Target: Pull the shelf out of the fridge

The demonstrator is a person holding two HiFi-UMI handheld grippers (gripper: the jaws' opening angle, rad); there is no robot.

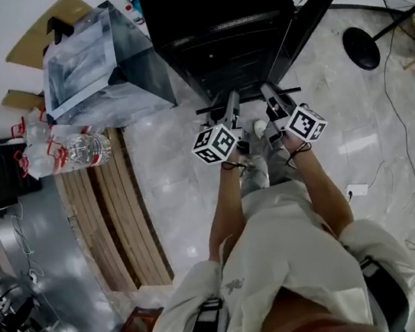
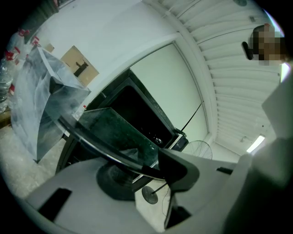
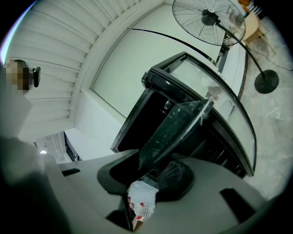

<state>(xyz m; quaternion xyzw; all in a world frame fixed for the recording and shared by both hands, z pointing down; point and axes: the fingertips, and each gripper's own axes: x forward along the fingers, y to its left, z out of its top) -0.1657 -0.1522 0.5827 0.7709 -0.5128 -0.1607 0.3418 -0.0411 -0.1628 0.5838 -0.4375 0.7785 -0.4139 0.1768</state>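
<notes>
The black fridge stands open, its door swung to the right. A glass shelf with a dark front rim sticks out of its lower part. My left gripper is shut on the rim's left part, and my right gripper is shut on its right part. The left gripper view has the glass shelf running slantwise between the jaws of the left gripper. From the right gripper, the same shelf tilts up toward the fridge.
A clear plastic fridge drawer sits on the floor to the left of the fridge, with water bottles and a wooden slatted bench nearby. A standing fan's base and cables lie on the right.
</notes>
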